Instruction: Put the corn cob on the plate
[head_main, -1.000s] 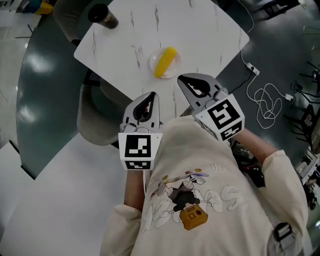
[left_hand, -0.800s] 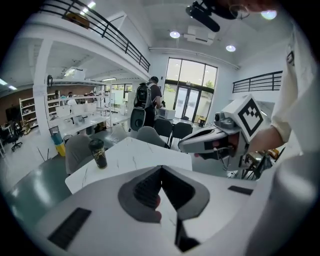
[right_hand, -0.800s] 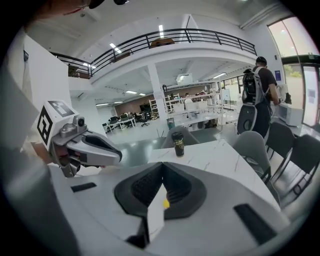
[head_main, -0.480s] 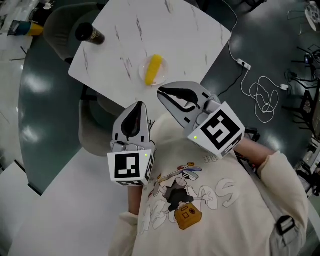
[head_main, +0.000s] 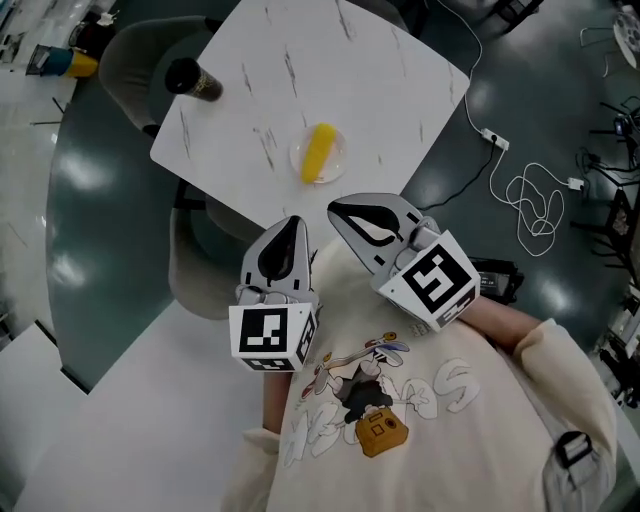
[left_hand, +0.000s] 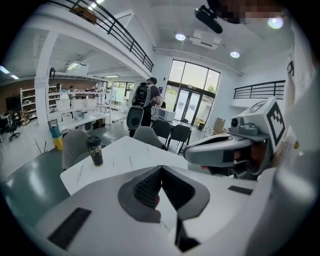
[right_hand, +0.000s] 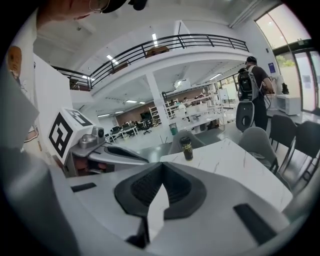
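Head view, left to right. Dark lidded cup (head_main: 192, 80) upright near the left corner of the white square marble-veined table (head_main: 300, 60). Grey chair (head_main: 200, 265) tucked partly under the table's near edge.

Left gripper (head_main: 293, 225) held above the lap in front of the cream sweatshirt (head_main: 420, 420), marker cube toward the camera, tip pointing at the table. In the left gripper view, left gripper (left_hand: 161, 168) clenched: ribbed pads pressed together at the tip, nothing between them.

Yellow corn cob (head_main: 319, 152) lying on the small round clear plate (head_main: 339, 150) near the middle of the table, well apart from both grippers and from the cup.

Right gripper (head_main: 338, 213) just beside the left one, off the near table edge, tip likewise toward the table. In the right gripper view, right gripper (right_hand: 162, 165) also clenched and empty, pads meeting at the tip.

White cable (head_main: 530, 205) coiled loosely on the dark green floor (head_main: 90, 200) at the right of the table.

Gripper views, background: same cup (left_hand: 94, 150) (right_hand: 186, 148) on the table; person with a backpack (left_hand: 144, 97) (right_hand: 252, 90) standing farther off in the hall.
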